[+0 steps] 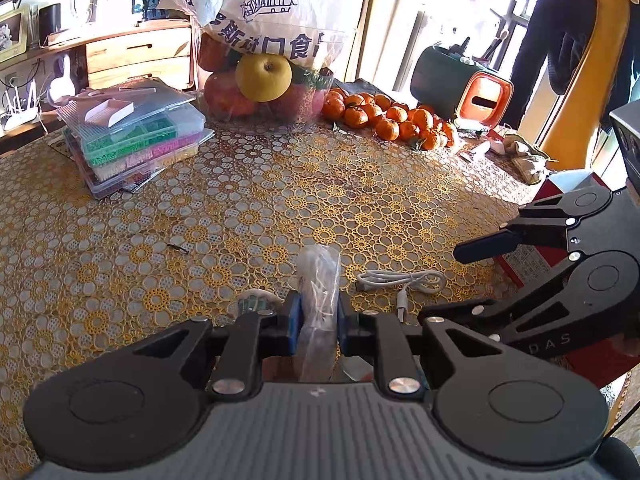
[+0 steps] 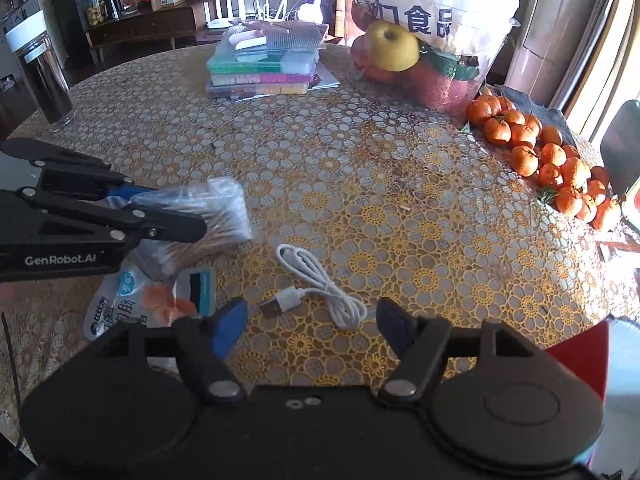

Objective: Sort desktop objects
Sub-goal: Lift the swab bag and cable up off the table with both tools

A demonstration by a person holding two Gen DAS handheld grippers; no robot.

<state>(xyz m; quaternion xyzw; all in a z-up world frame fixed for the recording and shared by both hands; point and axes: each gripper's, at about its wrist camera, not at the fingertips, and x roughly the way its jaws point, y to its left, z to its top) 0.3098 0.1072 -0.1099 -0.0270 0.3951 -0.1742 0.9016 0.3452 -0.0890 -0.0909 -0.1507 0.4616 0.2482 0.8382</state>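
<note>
1. Right wrist view: the left tongs [image 2: 176, 216], marked "GenRobot.AI", are clamped on a swab pack [image 2: 208, 220], its long axis running near-left to far-right, held above the counter [image 2: 360, 168].
2. The right tongs [image 2: 312, 332] gape wide, holding nothing.
3. A white cable [image 2: 320, 284] lies coiled just beyond them, its USB plug pointing left.
4. A snack pouch [image 2: 136, 300] lies near-left under the pack.

Both wrist cameras sit low behind their own fingers, facing across the table [image 1: 248, 184] toward the fruit bag [image 2: 432, 20], sharing the white cable [image 1: 400, 280] lying ahead, each seeing the other gripper sideways.
</note>
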